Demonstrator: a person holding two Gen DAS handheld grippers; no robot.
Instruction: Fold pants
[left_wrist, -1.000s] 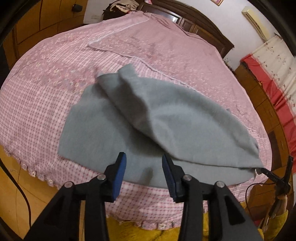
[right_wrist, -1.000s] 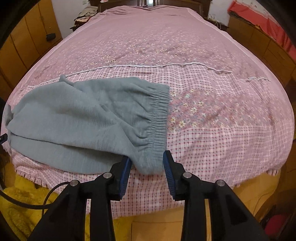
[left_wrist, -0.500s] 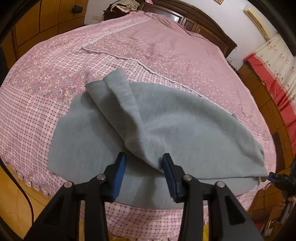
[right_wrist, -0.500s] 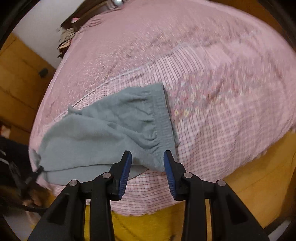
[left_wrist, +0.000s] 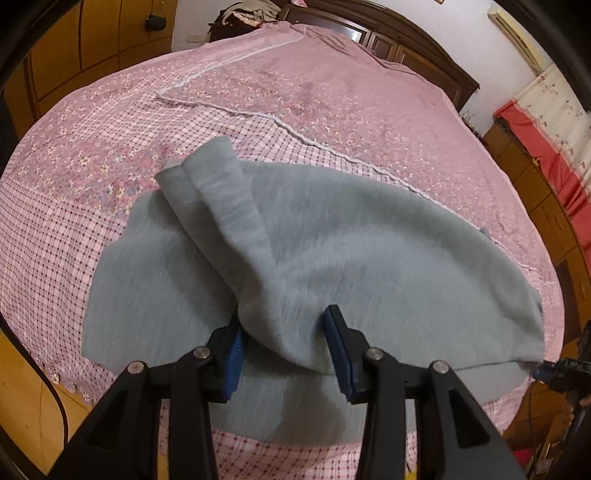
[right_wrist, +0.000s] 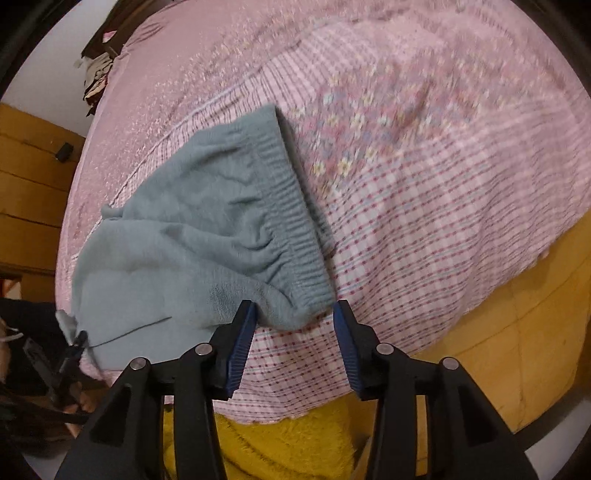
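Your left tongs (left_wrist: 283, 345) released, straddling pants (left_wrist: 332, 236) fold; right tongs (right_wrist: 293, 341) released around waistband (right_wrist: 291, 206) corner, ready to lift.

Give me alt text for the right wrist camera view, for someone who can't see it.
An open right gripper reaches toward the elastic waistband corner of grey pants lying on a pink checked bedspread, the cloth just between its blue fingers. The picture is blurred, with yellow fabric below the bed edge.

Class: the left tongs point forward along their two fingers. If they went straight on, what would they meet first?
Most likely the raised fold of the grey pants, lying between the open left tongs.
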